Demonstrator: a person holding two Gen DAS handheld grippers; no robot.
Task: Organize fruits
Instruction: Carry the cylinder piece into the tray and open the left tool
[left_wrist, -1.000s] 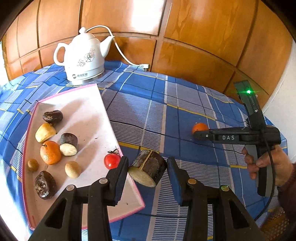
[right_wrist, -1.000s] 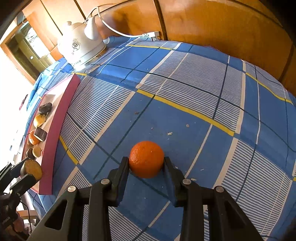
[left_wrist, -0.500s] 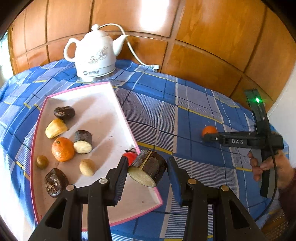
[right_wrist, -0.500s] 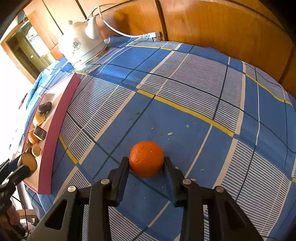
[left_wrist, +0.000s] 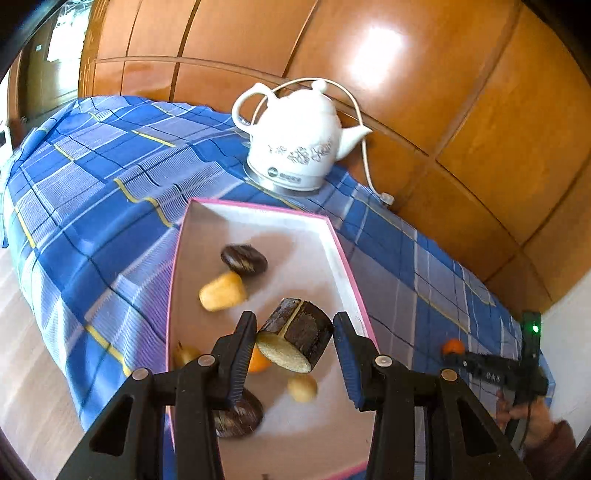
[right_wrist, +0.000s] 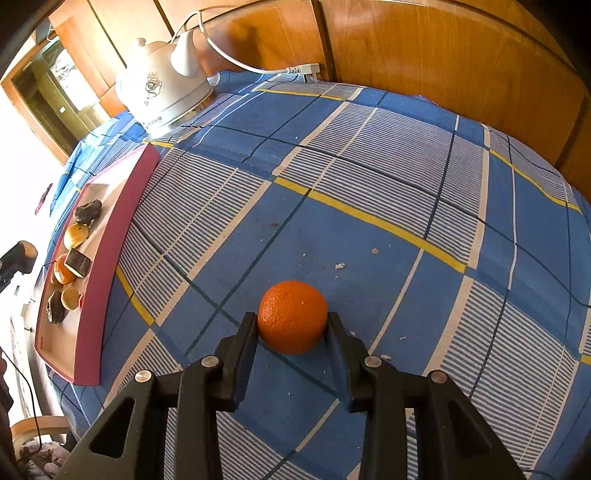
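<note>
While the left hand-held gripper (left_wrist: 295, 345) grips a dark chunk (left_wrist: 295, 334) over the tray (left_wrist: 351, 266), the right (right_wrist: 291, 332) clasps an orange (right_wrist: 291, 316).

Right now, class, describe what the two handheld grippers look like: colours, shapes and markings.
Both the left gripper and right gripper are matte black, with triangular cut-out frames, silver rivets and ribbed jaws. The left's inner pads look blue. From the left camera, the right one shows a green light.

A home: checked tablecloth (right_wrist: 369, 184), electric kettle (left_wrist: 299, 147), wood-panelled wall (left_wrist: 443, 92).
</note>
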